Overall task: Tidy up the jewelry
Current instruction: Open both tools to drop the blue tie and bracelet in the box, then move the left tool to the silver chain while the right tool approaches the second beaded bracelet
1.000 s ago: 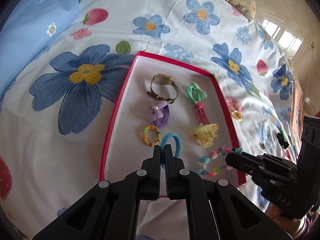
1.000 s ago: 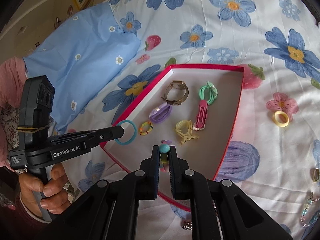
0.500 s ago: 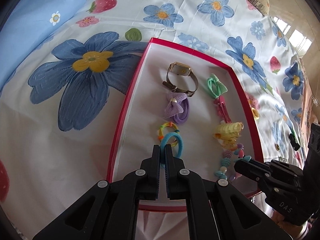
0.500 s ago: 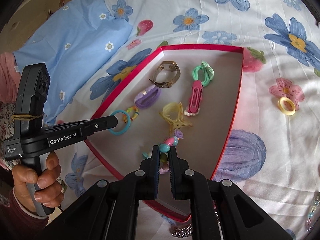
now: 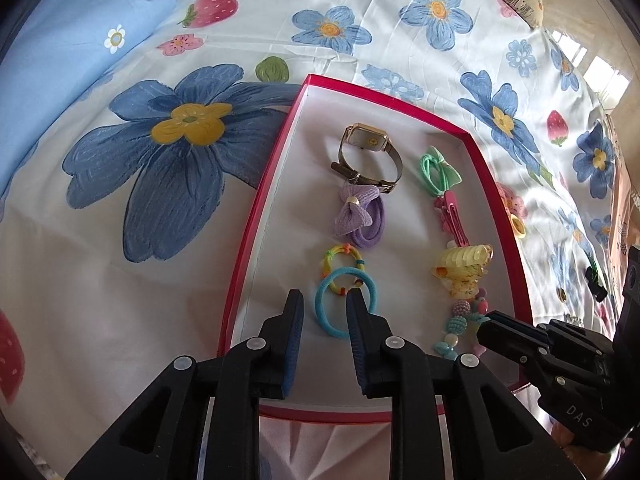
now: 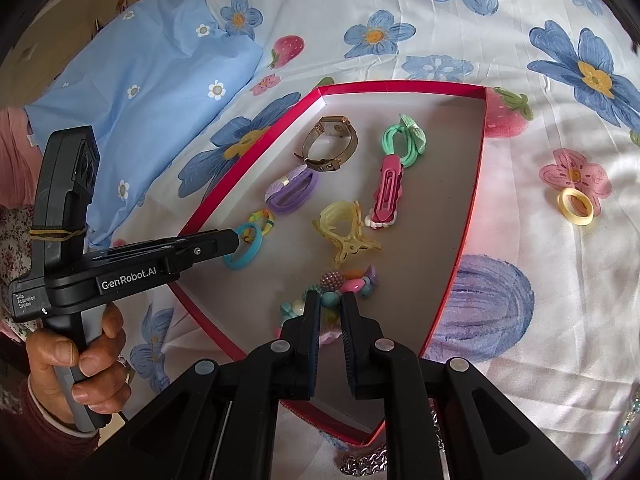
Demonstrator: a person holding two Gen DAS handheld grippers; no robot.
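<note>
A red-rimmed tray (image 5: pixel 256 224) (image 6: pixel 472 216) lies on the flowered bedsheet. In it are a gold watch (image 5: pixel 366 156), a purple bow tie (image 5: pixel 360 216), a multicolour ring (image 5: pixel 343 262), a green hair tie (image 5: pixel 438 170), a pink clip (image 5: pixel 454 214) and a yellow claw clip (image 5: pixel 464 268). My left gripper (image 5: pixel 325 298) is open, its fingers over a blue hair tie (image 5: pixel 332 324) that lies in the tray. My right gripper (image 6: pixel 330 300) is open, its fingers on either side of a beaded bracelet (image 6: pixel 346 282) that rests on the tray floor.
A yellow ring (image 6: pixel 576 206) lies on the sheet right of the tray. A silver chain (image 6: pixel 368 462) and a pastel chain (image 6: pixel 628 428) lie near the bottom right. A light blue pillow (image 6: pixel 152 80) is at the left.
Both grippers lowered into the tray and opened. The blue hair tie left the left gripper and the beaded bracelet left the right gripper; both now lie in the tray.
</note>
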